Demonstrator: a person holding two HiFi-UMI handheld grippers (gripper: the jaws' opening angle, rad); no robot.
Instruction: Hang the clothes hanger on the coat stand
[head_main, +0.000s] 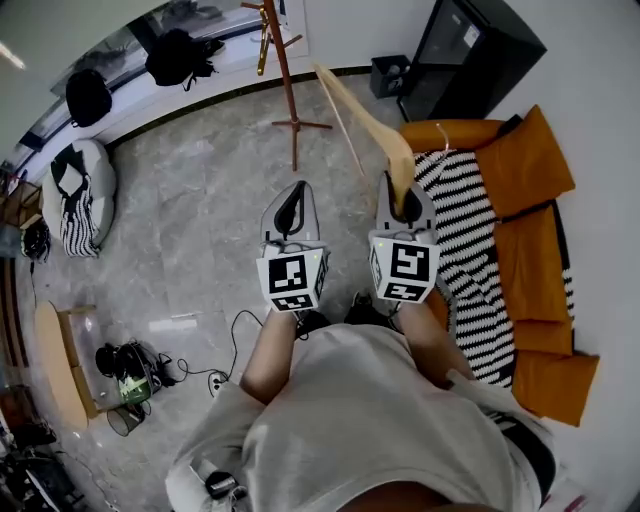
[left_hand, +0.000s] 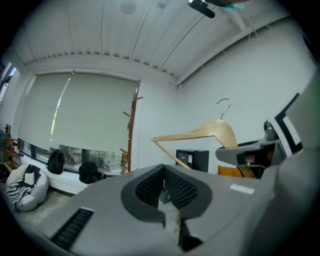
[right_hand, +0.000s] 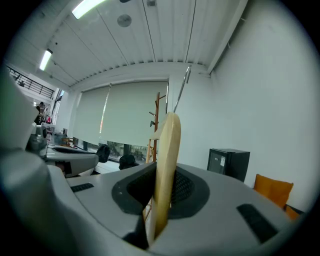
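1. At the far left of the head view, a white beanbag with black markings (head_main: 75, 195) lies on the grey stone-tiled floor (head_main: 200, 180).
2. Behind it, two black bags (head_main: 180, 55) sit along the window ledge.
3. The brown wooden coat stand (head_main: 285, 80), on spread feet, stands on the floor ahead of the person. It is well apart from both grippers.
4. The left gripper (head_main: 293, 195) is held up in the air just beside the other one. Its jaws are pressed together with nothing between them.
5. The right gripper (head_main: 403, 198) has its jaws drawn narrow and clamped on the pale wooden clothes hanger (head_main: 365, 125), gripping its broad middle.
6. The hanger rises out of the jaws. One arm slants up and left toward the coat stand without touching it, and its thin metal hook (right_hand: 181, 92) sticks up above.
7. A tall black cabinet (head_main: 470, 55) stands against the white wall, further right.
8. At the far right is an orange sofa (head_main: 535, 170) with a black-and-white striped cloth (head_main: 470, 250) draped over it, close by the person's right side.
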